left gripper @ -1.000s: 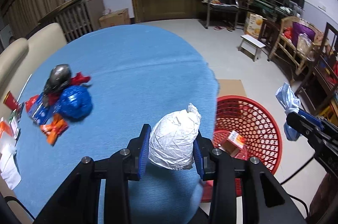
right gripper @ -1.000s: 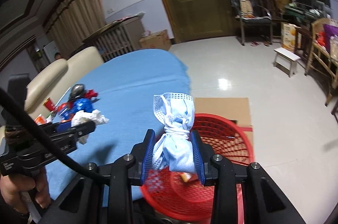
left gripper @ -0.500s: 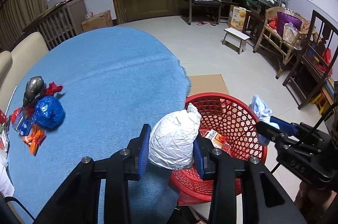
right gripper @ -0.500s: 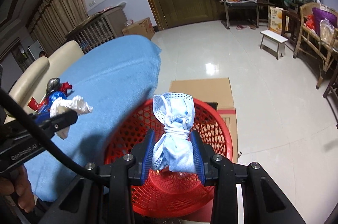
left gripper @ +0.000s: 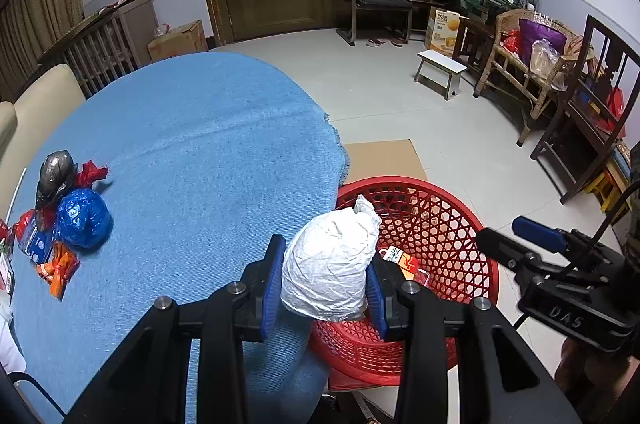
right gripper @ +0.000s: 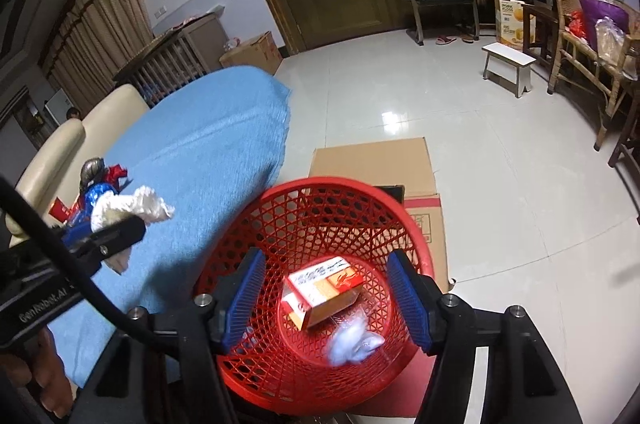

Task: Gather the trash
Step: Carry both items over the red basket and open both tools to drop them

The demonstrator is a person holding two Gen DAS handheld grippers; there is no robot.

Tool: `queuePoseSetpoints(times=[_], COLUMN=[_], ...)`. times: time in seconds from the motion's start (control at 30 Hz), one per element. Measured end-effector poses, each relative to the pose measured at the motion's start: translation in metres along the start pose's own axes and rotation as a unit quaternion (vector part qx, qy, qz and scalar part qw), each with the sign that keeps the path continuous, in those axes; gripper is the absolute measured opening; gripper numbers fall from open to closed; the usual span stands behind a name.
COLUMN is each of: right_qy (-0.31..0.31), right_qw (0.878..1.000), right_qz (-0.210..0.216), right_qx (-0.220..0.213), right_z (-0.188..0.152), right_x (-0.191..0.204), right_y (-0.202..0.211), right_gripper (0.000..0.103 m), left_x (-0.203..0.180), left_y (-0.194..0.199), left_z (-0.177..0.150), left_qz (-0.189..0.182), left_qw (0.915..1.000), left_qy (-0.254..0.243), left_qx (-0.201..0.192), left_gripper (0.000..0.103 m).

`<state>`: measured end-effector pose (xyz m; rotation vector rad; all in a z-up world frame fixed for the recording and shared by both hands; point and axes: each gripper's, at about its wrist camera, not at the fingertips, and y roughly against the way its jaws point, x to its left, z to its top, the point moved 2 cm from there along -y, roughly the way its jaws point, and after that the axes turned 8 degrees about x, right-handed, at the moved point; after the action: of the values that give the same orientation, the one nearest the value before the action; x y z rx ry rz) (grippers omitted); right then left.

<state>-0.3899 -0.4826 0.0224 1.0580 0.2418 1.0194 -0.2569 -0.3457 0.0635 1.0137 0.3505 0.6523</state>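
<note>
While poised over the red basket [right gripper: 320, 288]: right hand-held gripper [right gripper: 328, 298] spread and empty, blue bundle [right gripper: 352, 344] blurred at 5 o'clock inside. Left hand-held gripper [left gripper: 326, 282] pinching white crumpled bag [left gripper: 330, 264] above the desk [left gripper: 200, 152] edge, basket at 3 o'clock. Risk: early release landing on desk or rim.

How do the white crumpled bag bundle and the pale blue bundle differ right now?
The white crumpled bag bundle is clamped in the left gripper; the pale blue bundle is loose inside the red mesh basket, below the open right gripper. The white one looks sharp, the blue one blurred.
</note>
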Motion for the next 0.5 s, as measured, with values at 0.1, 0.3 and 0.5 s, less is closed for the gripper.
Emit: queuePoseSetpoints(times=[0.1, 0.3, 0.5], right_qy=[-0.009, -0.024, -0.039], right_qw=[1.0, 0.999, 0.998], right_qz=[0.004, 0.007, 0.005], right_qx=[-0.01, -0.036, -0.059], right_z=[0.003, 0.011, 0.019], right_x=[-0.004, -0.011, -0.021], right_y=[0.008, 0.028, 0.044], right_gripper=[0.067, 0.067, 0.067], left_x=[-0.004, -0.015, -0.023], left_y=[-0.001, -0.005, -0.016], left_z=[0.001, 0.006, 0.01], left_qz=[-0.003, -0.018, -0.054], left_qw=[1.0, 0.9997, 0.9981], left_qy=[-0.003, -0.013, -0.009], left_qx=[0.001, 0.009, 0.028], left_gripper=[0.039, 0.04, 0.084])
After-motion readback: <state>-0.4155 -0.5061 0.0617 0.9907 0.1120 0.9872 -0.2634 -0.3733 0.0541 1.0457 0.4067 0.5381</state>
